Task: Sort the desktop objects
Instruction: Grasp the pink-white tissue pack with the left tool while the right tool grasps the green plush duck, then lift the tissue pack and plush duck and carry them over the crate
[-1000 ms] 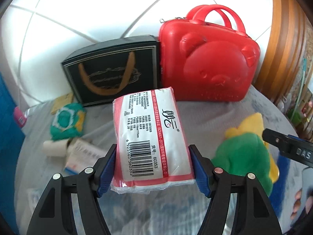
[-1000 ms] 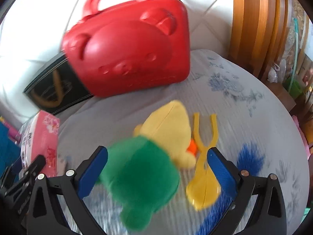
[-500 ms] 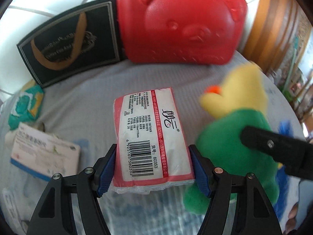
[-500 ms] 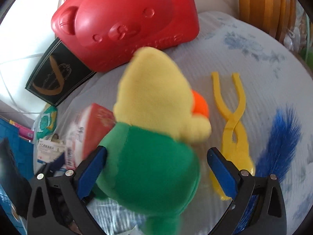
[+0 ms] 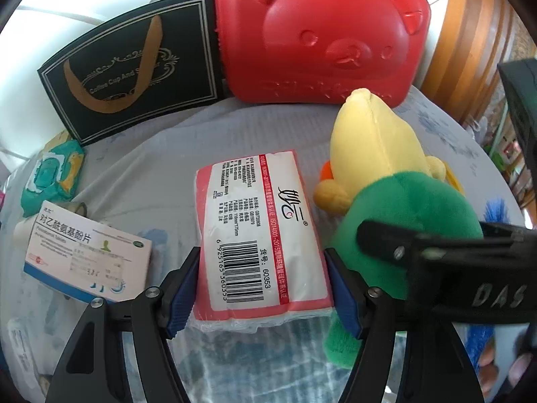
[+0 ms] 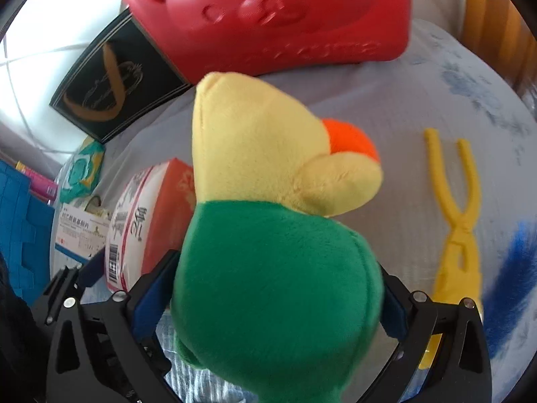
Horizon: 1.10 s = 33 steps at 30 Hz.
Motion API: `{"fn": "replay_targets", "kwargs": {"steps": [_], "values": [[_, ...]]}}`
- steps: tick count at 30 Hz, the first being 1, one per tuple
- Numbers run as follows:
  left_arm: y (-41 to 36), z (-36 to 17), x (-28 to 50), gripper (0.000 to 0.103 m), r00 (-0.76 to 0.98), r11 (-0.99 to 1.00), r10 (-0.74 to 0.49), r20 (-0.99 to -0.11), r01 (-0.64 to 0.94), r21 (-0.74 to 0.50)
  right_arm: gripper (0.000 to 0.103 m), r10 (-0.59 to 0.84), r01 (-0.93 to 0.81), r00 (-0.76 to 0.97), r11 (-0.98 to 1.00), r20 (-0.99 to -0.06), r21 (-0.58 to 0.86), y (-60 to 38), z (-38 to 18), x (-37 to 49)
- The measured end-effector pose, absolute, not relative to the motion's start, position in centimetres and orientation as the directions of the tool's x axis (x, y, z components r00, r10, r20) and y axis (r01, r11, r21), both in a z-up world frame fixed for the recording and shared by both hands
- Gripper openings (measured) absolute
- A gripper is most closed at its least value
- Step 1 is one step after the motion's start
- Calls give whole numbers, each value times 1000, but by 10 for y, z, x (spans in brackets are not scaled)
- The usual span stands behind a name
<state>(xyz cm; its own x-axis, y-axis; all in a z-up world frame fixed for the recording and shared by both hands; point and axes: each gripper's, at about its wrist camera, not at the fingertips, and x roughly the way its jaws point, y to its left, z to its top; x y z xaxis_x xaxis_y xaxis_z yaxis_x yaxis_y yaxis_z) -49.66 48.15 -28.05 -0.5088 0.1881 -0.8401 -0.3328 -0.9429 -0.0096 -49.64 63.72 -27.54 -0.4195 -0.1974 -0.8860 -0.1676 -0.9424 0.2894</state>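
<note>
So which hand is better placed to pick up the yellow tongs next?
Probably the right. The yellow tongs lie just beside the right gripper, though it is shut on the plush toy. The left gripper holds the tissue pack, on the toy's far side.

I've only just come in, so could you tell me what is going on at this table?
A person is sorting things with a handheld gripper in each hand. The left gripper is clamped on a tissue pack. The right gripper has a plush toy between its pads, which touch its green part. Both are low over the cloth-covered table, side by side, in front of a red case and a black box.
</note>
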Motion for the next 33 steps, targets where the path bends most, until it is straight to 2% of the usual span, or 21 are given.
{"fn": "replay_targets", "kwargs": {"steps": [5,12,24,33], "values": [[480,-277,-495,70,-517,-945,185,-836,-326,-7,94,-182,-150,-445,-950,-877,274,632,-270,-492],[472,-253,-480,70,-551,-948,185,-813,-319,0,90,-141,-121,-484,-967,-864,226,622,-245,-477],[439,-195,-436,70,-638,-967,160,-754,-256,11,89,-119,-55,-573,-982,-811,183,597,-176,-432],[386,-137,-375,70,-724,-988,102,-682,-153,14,89,-161,56,-639,-985,-752,164,551,-116,-383]]}}
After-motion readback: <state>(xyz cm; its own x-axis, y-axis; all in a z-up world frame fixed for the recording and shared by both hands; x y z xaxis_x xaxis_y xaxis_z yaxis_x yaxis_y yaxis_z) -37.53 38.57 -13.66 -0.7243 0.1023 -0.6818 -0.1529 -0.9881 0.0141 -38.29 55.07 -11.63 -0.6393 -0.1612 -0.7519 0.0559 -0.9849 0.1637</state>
